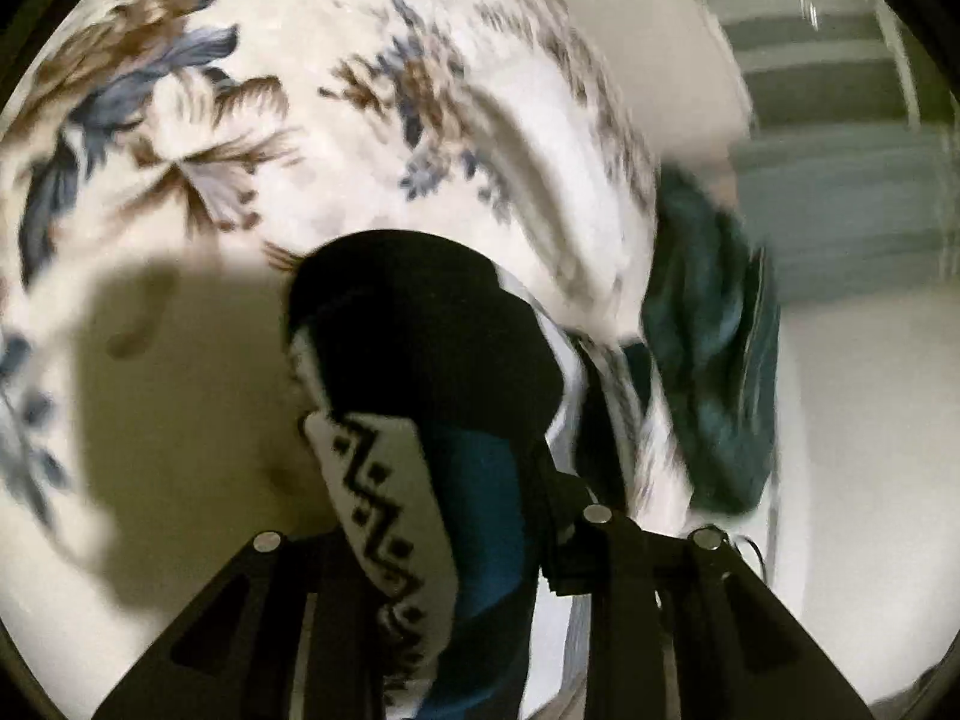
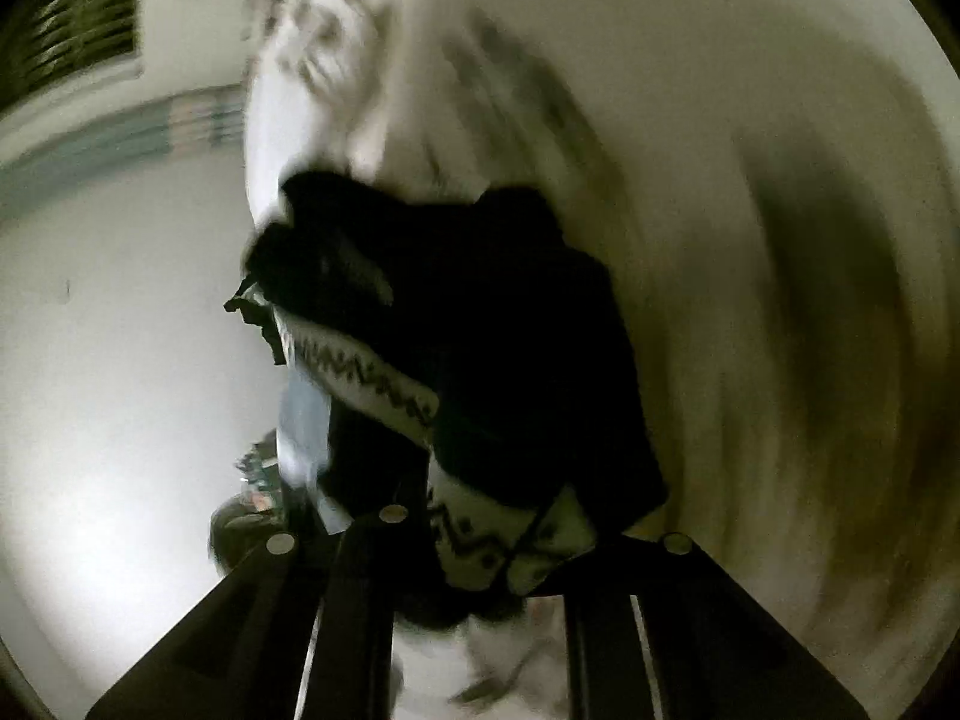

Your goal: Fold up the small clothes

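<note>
A small black garment [image 1: 432, 336] with a white band of black zigzag pattern [image 1: 384, 492] and a blue panel [image 1: 486, 516] hangs from my left gripper [image 1: 438, 546], which is shut on it, above a floral bedspread [image 1: 312, 120]. In the right wrist view the same black garment [image 2: 480, 324] with its white patterned band [image 2: 498, 546] is held in my right gripper [image 2: 480, 546], which is shut on it. The cloth hides the fingertips of both grippers. Both views are blurred.
A dark teal cloth [image 1: 714, 372] hangs over the right edge of the bed. A white floor [image 1: 864, 450] lies beyond the bed, with a striped wall or stairs [image 1: 840, 72] behind it. In the right wrist view the floor [image 2: 120, 372] lies left of the bed.
</note>
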Available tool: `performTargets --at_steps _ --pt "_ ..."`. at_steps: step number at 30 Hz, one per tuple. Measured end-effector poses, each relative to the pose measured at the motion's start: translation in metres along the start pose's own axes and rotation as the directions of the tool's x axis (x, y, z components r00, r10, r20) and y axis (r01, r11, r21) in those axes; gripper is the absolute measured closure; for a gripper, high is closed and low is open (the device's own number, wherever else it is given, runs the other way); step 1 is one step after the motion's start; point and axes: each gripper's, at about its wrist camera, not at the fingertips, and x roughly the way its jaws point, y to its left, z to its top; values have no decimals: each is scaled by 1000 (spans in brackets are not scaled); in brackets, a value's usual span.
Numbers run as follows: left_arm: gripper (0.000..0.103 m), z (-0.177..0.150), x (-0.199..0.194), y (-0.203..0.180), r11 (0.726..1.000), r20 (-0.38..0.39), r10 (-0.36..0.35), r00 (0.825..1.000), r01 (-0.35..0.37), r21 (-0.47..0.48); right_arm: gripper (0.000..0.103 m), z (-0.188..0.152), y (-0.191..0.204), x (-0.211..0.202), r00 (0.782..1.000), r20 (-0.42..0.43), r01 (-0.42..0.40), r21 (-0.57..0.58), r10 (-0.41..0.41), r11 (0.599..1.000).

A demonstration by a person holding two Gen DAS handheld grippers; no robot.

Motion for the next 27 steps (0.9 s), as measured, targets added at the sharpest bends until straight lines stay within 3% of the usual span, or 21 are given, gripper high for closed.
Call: performTargets --at_steps 1,3,4,6,8,9,11,12,14,16,17,18,21,22,24,25,27 --pt "69 4 2 7 1000 -63 16 998 -15 23 89 -29 -11 6 1000 -8 5 40 -5 999" --pt "47 3 9 22 998 -158 52 986 -47 37 89 -72 -31 19 999 -24 29 102 -27 994" --pt "42 2 16 30 998 -201 63 978 -57 36 89 -88 -42 24 999 -14 45 133 -43 990" --pt "30 4 23 40 996 -230 88 969 -82 34 86 -95 -49 26 997 29 65 147 -70 987" --pt "30 5 21 43 997 -223 80 972 -77 24 70 -90 -50 21 991 39 116 169 -125 979" --pt "30 6 17 43 996 -208 93 974 -93 13 57 -90 -49 18 988 28 146 178 -153 973" --pt "30 3 -1 42 994 -159 105 982 -106 6 51 -91 -43 5 986 17 161 172 -166 972" --pt "30 0 -14 40 992 -123 122 985 -123 4 42 -95 -38 -6 983 19 175 163 -180 971" --pt "30 -8 -45 38 984 -44 179 983 -179 9 35 -103 -30 -23 978 39 195 152 -203 969" --pt "30 -23 -69 39 948 41 312 949 -314 44 35 -111 -17 -47 971 75 213 142 -225 967" --pt "29 -32 -79 41 924 65 375 925 -379 59 35 -115 -11 -55 966 93 228 132 -241 965" --pt "29 -44 -86 47 885 86 455 886 -461 71 35 -116 -2 -62 960 115 244 117 -257 963" --pt "29 -75 -83 85 795 54 600 798 -603 70 35 -109 27 -78 935 187 302 30 -302 953" --pt "29 -81 -78 99 780 27 623 782 -623 60 35 -100 44 -75 929 213 314 -13 -304 949" --pt "28 -90 -68 122 788 -3 616 788 -615 36 35 -81 71 -64 914 245 347 -59 -323 936" --pt "24 -92 -65 124 789 23 612 791 -612 46 35 -68 84 -57 905 264 366 -82 -334 927" --pt "2 -91 -58 125 798 31 599 800 -599 58 35 -48 97 -41 900 273 380 -115 -339 918"
